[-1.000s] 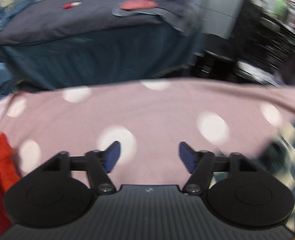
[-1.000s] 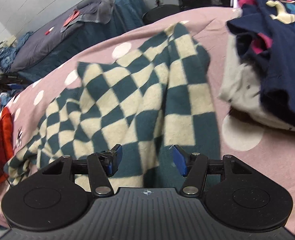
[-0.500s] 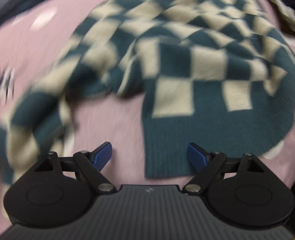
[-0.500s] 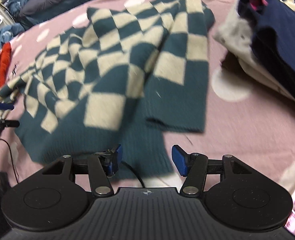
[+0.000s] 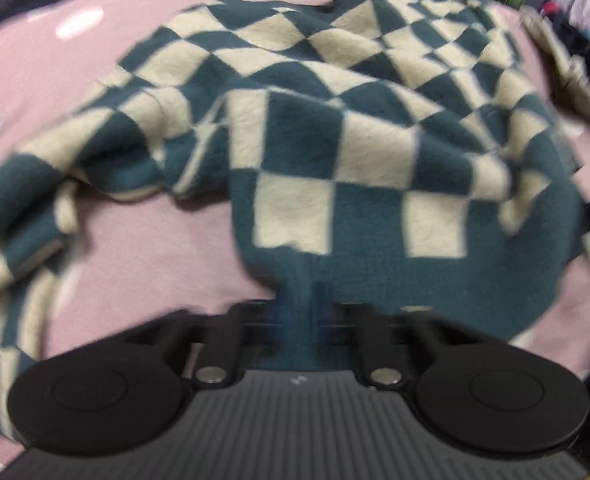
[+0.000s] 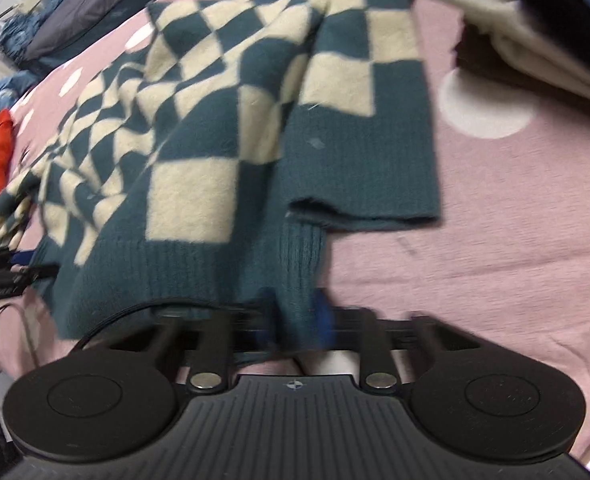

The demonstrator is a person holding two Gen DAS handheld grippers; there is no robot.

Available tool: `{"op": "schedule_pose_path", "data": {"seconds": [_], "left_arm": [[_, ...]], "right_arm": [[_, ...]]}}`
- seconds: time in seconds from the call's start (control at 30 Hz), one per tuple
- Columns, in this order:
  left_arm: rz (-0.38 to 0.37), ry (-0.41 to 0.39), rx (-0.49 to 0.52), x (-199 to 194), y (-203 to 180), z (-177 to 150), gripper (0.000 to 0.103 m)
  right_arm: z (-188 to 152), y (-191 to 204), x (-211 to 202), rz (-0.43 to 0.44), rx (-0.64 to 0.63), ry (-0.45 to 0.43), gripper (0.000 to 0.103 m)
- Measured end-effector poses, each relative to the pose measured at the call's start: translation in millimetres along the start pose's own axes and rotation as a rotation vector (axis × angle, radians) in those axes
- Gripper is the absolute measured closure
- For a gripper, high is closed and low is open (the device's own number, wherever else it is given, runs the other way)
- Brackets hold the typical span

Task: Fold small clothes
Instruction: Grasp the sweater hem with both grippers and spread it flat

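Left wrist view: the left gripper [image 5: 303, 316], spread wide half a second ago, now has its jaws pinching the ribbed teal hem of the checked sweater [image 5: 335, 152]. The sweater lies rumpled across the pink dotted bedspread [image 5: 143, 248], one sleeve [image 5: 27, 208] trailing off to the left, blurred with motion.

Right wrist view: same story here. The right gripper [image 6: 295, 320] was open over the knit a moment back; its jaws are now pressed onto the other stretch of hem, ribbing bunched between them. A folded-over sleeve cuff [image 6: 367, 208] sits just beyond, and a pile of other clothes [image 6: 535, 32] waits at the far right.

Both bottom corners caught, then: that looks like the set-up for lifting and shaking the sweater flat before the first fold.
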State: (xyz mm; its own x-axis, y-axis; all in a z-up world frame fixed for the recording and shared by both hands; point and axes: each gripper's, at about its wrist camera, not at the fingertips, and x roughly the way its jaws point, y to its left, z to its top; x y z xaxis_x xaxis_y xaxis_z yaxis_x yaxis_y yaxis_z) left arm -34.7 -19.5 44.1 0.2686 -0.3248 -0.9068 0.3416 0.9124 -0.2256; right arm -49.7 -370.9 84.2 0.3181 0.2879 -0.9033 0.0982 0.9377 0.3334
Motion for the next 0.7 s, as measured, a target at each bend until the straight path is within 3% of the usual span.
{"op": "schedule_pose_path", "data": {"seconds": [0.1,0.27,0.33,0.43,0.53,0.7], "left_arm": [[-0.013,-0.057,-0.001,-33,-3,0,0.095],[-0.066,-0.133,-0.062,-115,5,-6,0.095],[-0.077,-0.134,-0.049,-145,6,-10,0.095],[-0.069,-0.108,-0.012,-158,3,-18,0.094],[-0.069,-0.005,-0.037,-130,6,-36,0.094],[-0.031,0.138,0.01,-77,-7,-82,0.094]], "right_arm": [[2,3,-27,0.083,0.023,-0.04,0.085],[3,-1,-112,0.271,0.107,-0.077,0.086],[2,-5,-148,0.265,0.095,-0.069,0.087],[-3,-11,-179,0.211,0.047,-0.052,0.087],[-4,-12,-158,0.153,-0.03,-0.008,0.087],[-35,0,-77,0.052,-0.138,0.136,0.086]]}}
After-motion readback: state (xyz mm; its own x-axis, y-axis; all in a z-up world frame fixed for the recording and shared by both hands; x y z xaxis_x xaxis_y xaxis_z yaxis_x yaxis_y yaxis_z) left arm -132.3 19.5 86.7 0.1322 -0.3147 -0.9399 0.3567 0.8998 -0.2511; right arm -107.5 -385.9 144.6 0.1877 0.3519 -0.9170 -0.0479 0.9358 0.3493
